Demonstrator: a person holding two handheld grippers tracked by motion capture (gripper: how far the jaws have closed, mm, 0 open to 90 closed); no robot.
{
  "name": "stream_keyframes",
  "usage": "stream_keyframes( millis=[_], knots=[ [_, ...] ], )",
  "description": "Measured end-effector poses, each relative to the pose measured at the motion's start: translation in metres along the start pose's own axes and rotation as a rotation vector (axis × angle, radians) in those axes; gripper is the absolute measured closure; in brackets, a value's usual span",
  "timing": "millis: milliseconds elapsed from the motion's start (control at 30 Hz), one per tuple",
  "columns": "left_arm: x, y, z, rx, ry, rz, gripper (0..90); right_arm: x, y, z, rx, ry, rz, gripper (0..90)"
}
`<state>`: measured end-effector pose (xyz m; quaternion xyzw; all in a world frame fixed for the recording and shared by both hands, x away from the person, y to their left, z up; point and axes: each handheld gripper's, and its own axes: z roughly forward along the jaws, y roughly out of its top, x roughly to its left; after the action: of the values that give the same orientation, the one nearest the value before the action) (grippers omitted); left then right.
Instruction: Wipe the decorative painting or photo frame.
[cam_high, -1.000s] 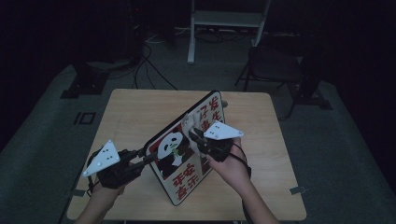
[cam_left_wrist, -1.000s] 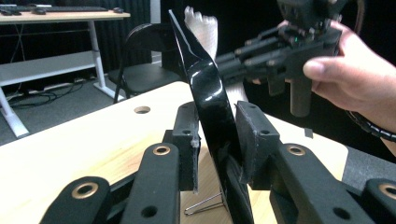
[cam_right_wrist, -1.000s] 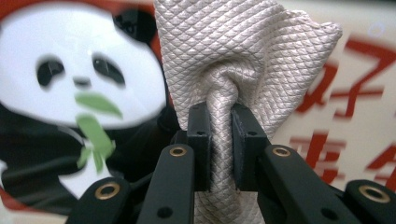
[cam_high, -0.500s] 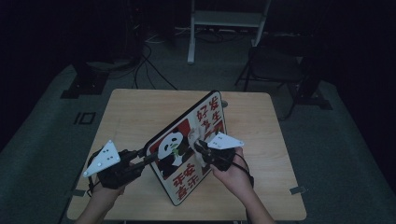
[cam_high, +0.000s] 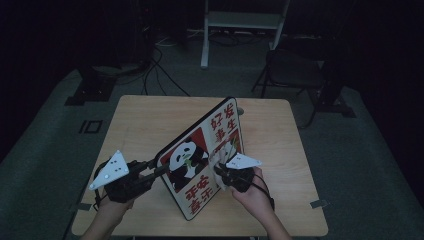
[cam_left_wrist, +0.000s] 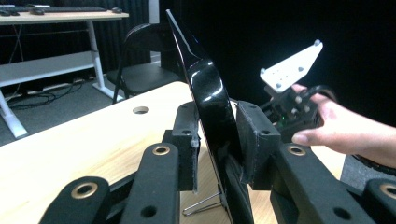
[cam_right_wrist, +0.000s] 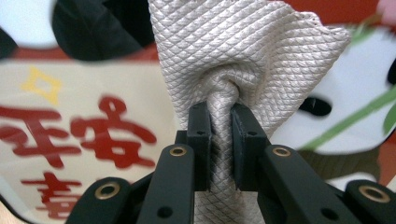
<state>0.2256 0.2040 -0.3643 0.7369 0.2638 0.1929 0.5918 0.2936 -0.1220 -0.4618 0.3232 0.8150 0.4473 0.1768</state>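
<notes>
High view first: the panda board stands tilted on the wooden table, leaning on its edge with the picture side facing the person's right. The left gripper has the board's lower left edge clamped, and the right gripper is pressed up against the picture side with a pale cloth. Compared with a second ago, the right gripper has slid down the face from the upper characters toward the middle, near the panda, while the left one hasn't budged. So I'd say this is a wiping pass working its way down the board, with the lower red characters not reached yet.

Left gripper view: here you get the board edge-on, thin and glossy black, with the left gripper pinching it between both pads. There's also a little wire stand at the board's foot and a round hole in the tabletop, which the overhead shot doesn't give you. The other hand sits farther off.

Right gripper view: close-up of the cloth, a quilted weave bunched up and squeezed tight by the right gripper. It's spread against the printed face, red characters to one side.
</notes>
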Motion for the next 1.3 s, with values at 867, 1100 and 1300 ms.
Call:
stream_keyframes(
  millis=[867,1100,1300],
  knots=[
    [0.001,0.000,0.000,-0.005,-0.005,-0.010,71.4,-0.007,-0.053,0.024,0.202,0.001,0.029,79.6],
    [0.002,-0.001,0.000,-0.009,-0.002,-0.014,71.6,-0.007,-0.064,0.029,0.237,-0.004,0.041,79.7],
    [0.001,0.000,0.000,-0.006,-0.002,-0.011,71.7,-0.008,-0.050,0.016,0.194,-0.005,0.044,79.8]
  ],
)
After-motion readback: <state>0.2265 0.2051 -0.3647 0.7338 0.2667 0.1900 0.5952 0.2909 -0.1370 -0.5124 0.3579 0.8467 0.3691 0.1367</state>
